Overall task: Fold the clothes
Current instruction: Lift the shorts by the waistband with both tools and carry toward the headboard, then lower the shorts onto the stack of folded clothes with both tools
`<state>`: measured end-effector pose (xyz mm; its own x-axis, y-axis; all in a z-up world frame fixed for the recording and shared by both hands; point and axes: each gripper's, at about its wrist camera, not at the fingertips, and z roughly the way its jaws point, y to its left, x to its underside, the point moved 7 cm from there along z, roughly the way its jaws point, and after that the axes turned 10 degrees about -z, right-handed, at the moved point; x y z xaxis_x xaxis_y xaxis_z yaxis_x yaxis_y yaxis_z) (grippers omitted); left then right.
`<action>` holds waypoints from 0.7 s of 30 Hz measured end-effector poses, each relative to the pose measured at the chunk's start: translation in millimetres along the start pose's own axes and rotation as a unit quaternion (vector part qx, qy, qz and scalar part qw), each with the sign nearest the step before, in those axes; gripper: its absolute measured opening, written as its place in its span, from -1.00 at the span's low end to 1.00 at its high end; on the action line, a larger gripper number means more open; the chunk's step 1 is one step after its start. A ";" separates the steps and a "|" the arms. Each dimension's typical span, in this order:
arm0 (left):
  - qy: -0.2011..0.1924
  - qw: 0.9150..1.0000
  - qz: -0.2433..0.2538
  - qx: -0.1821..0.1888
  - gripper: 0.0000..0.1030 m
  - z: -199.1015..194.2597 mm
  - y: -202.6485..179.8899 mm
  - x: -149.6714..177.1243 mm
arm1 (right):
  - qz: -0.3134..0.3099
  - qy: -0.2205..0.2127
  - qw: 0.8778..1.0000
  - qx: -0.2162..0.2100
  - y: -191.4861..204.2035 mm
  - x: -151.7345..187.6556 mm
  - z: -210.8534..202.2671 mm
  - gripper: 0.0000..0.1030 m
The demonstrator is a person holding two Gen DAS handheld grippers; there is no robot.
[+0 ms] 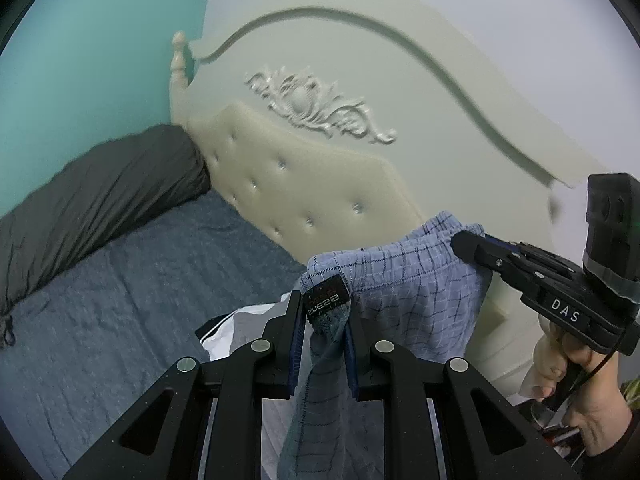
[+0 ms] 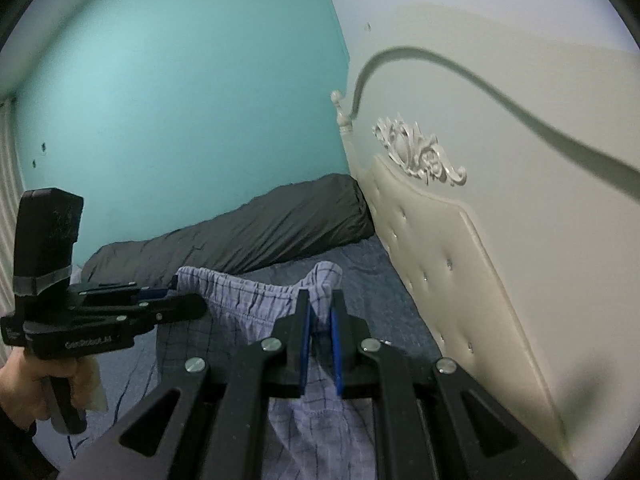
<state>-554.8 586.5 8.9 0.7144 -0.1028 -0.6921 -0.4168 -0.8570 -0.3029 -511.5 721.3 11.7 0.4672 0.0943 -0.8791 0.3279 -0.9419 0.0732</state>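
Note:
Light blue plaid shorts (image 1: 404,280) hang in the air above the bed, held by the waistband at both ends. My left gripper (image 1: 326,304) is shut on the waistband next to the black label (image 1: 326,300). My right gripper (image 2: 319,308) is shut on the other end of the waistband, and it also shows in the left wrist view (image 1: 466,242). The shorts (image 2: 248,296) stretch between the two grippers, and the left gripper (image 2: 180,296) shows at the left of the right wrist view. The legs hang down below the jaws.
The bed has a dark blue cover (image 1: 120,300) and a grey bolster pillow (image 1: 92,200) along the teal wall (image 2: 180,100). A cream tufted headboard (image 1: 304,184) stands behind. A white and black garment (image 1: 236,328) lies on the bed under the left gripper.

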 end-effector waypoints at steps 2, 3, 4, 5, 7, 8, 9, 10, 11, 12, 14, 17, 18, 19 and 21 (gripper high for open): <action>0.009 1.000 -0.007 -0.005 -0.64 14.4 9.2 3.0 | -0.008 0.015 1.000 0.004 -2.8 -1.8 17.4 -0.84; 0.013 1.000 -0.010 -0.007 -0.63 21.6 13.7 4.7 | -0.013 0.023 1.000 0.006 -4.0 -2.0 27.7 -0.84; 0.018 1.000 -0.014 -0.010 -0.63 28.8 18.3 6.4 | -0.018 0.032 0.999 0.007 -5.2 -1.9 38.2 -0.84; 0.022 1.000 -0.017 -0.012 -0.63 36.0 22.8 8.2 | -0.022 0.041 0.999 0.008 -6.3 -0.6 47.3 -0.84; 0.031 0.999 -0.024 -0.016 -0.63 50.4 31.8 11.6 | -0.029 0.062 0.998 0.012 -9.4 3.8 67.1 -0.84; 0.035 0.999 -0.028 -0.019 -0.63 57.6 36.3 13.4 | -0.030 0.070 0.997 0.012 -11.1 6.8 75.3 -0.84; 0.040 0.998 -0.031 -0.021 -0.61 64.8 40.8 15.1 | -0.033 0.079 0.996 0.014 -12.3 11.1 83.1 -0.84; 0.044 0.998 -0.035 -0.023 -0.61 72.0 45.3 16.8 | -0.036 0.089 0.995 0.015 -13.5 15.7 91.1 -0.84; 0.052 0.998 -0.036 -0.027 -0.61 80.3 49.5 20.9 | -0.038 0.099 0.994 0.017 -14.5 20.4 97.9 -0.84; 0.058 0.997 -0.037 -0.031 -0.61 87.1 52.7 25.1 | -0.041 0.108 0.993 0.019 -15.4 25.1 104.4 -0.84; 0.068 0.996 -0.042 -0.033 -0.61 99.3 59.5 32.9 | -0.044 0.128 0.991 0.018 -16.9 37.2 118.1 -0.84; 0.081 0.995 -0.056 -0.032 -0.54 114.4 68.2 42.0 | -0.044 0.149 0.988 0.019 -18.5 53.0 132.2 -0.83; 0.087 0.994 -0.057 -0.030 -0.43 117.9 69.5 44.7 | -0.043 0.155 0.987 0.016 -19.1 56.4 135.6 -0.80; 0.092 0.994 -0.058 -0.028 -0.19 121.2 70.6 47.7 | -0.041 0.161 0.986 0.012 -19.6 59.2 138.7 -0.78; 0.087 0.994 -0.060 -0.032 -0.01 120.7 74.6 48.2 | -0.051 0.170 0.984 0.016 -20.5 61.5 142.0 -0.75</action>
<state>-619.3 578.6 -126.1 0.8453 -0.0785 -0.5285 -0.2902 -0.8980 -0.3308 -606.1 700.6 -110.8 0.6822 0.2865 -0.6728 0.3638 -0.9311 -0.0275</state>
